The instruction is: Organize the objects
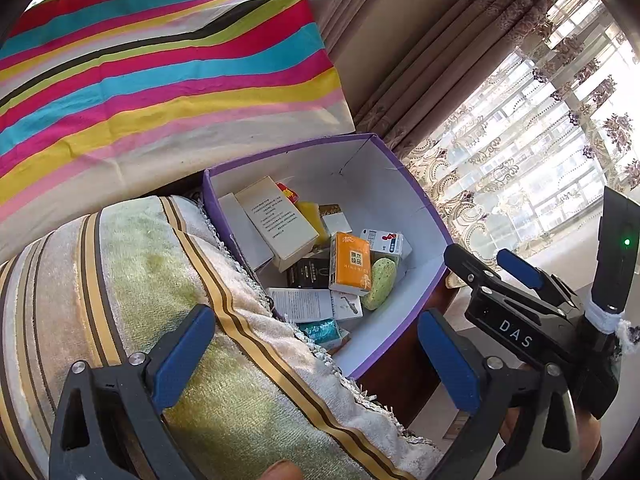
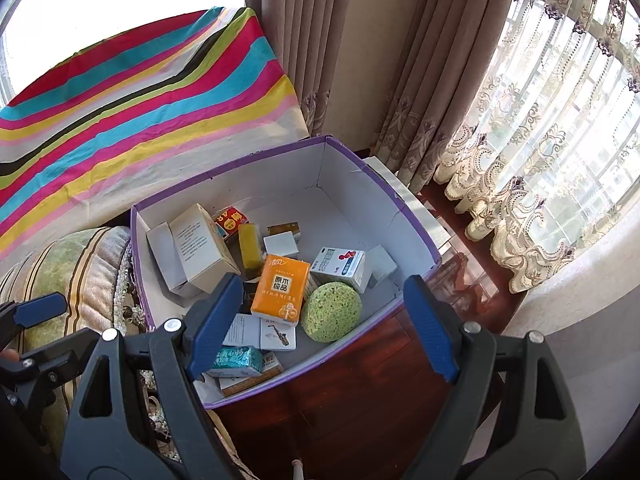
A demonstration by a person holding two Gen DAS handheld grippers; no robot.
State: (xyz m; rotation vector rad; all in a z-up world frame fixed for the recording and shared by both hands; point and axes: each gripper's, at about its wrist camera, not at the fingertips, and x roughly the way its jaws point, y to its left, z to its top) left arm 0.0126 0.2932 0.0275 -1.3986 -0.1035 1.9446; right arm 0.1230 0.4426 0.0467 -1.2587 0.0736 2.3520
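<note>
Several things in the purple box (image 2: 404,216) are only half seen: a dark carton (image 1: 308,274) lies mostly under the orange tissue pack (image 2: 281,290), a teal foil packet (image 2: 236,360) is cut by the right gripper's near finger, and the small print on the tall cream carton (image 2: 202,246) is too fine to read. In the left wrist view the striped towel-covered cushion (image 1: 132,280) hides the box's near corner, and a fingertip (image 1: 280,470) of the person shows only at the bottom edge. The box stands open on a dark red-brown wooden surface (image 2: 360,380), beside the cushion and before a cloth of bright stripes (image 2: 140,112); beige curtains (image 2: 320,40) and an embroidered lace curtain (image 2: 540,160) hang behind, with strong daylight through the window. Inside, the tissue pack lies touching a round green sponge (image 2: 331,312), near a white carton with red and blue print (image 2: 340,266), a yellow block (image 2: 251,246) and a card showing a saxophone (image 2: 278,334). The right gripper (image 2: 324,326) hangs tilted downward over the box's near edge, its blue pads spread wide and holding nothing. The left gripper (image 1: 316,354) points down over the cushion's edge, likewise released and empty, the right gripper just to its right.
</note>
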